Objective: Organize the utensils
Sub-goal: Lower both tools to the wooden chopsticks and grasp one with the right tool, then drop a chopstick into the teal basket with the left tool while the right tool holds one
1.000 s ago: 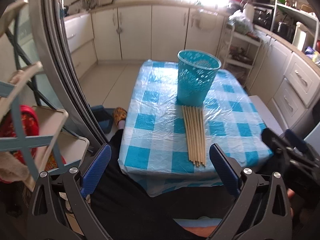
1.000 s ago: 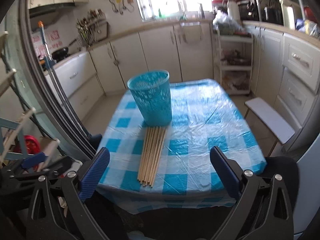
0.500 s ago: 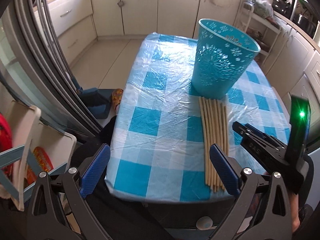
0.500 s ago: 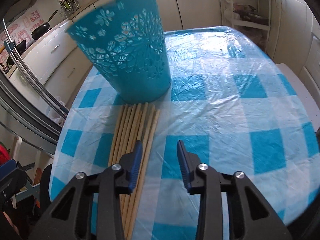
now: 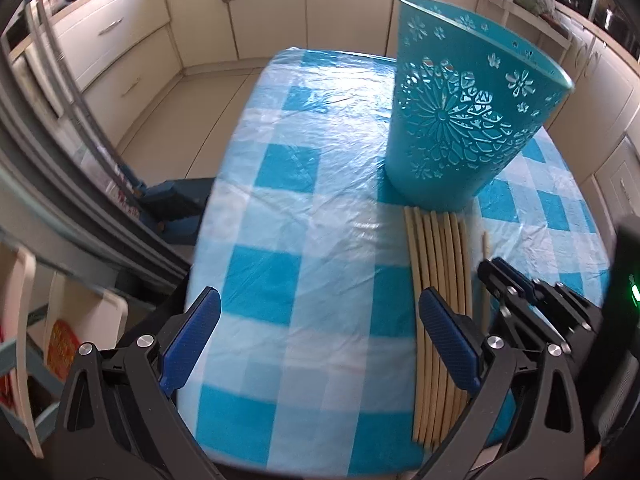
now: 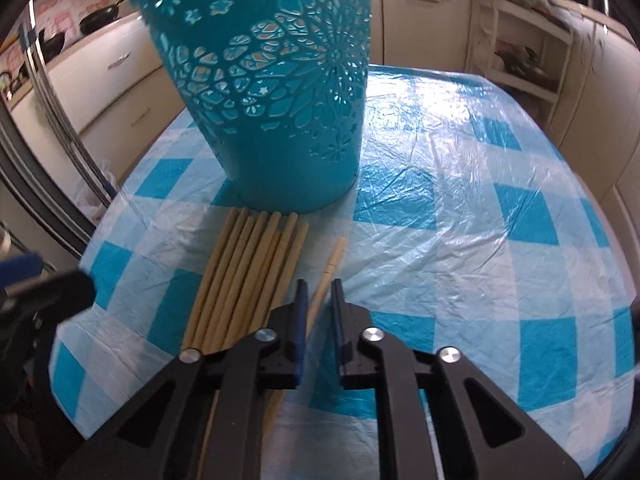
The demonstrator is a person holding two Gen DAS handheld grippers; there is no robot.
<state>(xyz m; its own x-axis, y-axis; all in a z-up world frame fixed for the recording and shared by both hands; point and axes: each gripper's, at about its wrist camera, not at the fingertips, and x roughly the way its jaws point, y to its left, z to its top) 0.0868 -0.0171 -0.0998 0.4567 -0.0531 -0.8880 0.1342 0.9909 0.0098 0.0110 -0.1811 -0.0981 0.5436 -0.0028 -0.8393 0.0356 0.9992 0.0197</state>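
A teal perforated basket (image 5: pixel 464 120) stands on the blue-and-white checked tablecloth (image 5: pixel 312 208); it also fills the top of the right wrist view (image 6: pixel 280 92). Several long wooden chopsticks (image 5: pixel 438 288) lie side by side in front of it, also in the right wrist view (image 6: pixel 244 276). One chopstick (image 6: pixel 326 276) lies apart to the right, and my right gripper (image 6: pixel 318 300) has its fingers nearly closed around it, a small gap still showing. The right gripper shows in the left wrist view (image 5: pixel 516 284). My left gripper (image 5: pixel 320 332) is open and empty over the table's near left.
White kitchen cabinets (image 5: pixel 132 40) run along the back and the right. A shelf unit (image 6: pixel 520 52) stands behind the table. A dark door frame (image 5: pixel 52 184) and a blue object on the floor (image 5: pixel 172 208) lie left of the table.
Both grippers moved forward and down toward the table. The right gripper's fingers narrowed around one chopstick, which now lies apart from the row. The left gripper stayed open.
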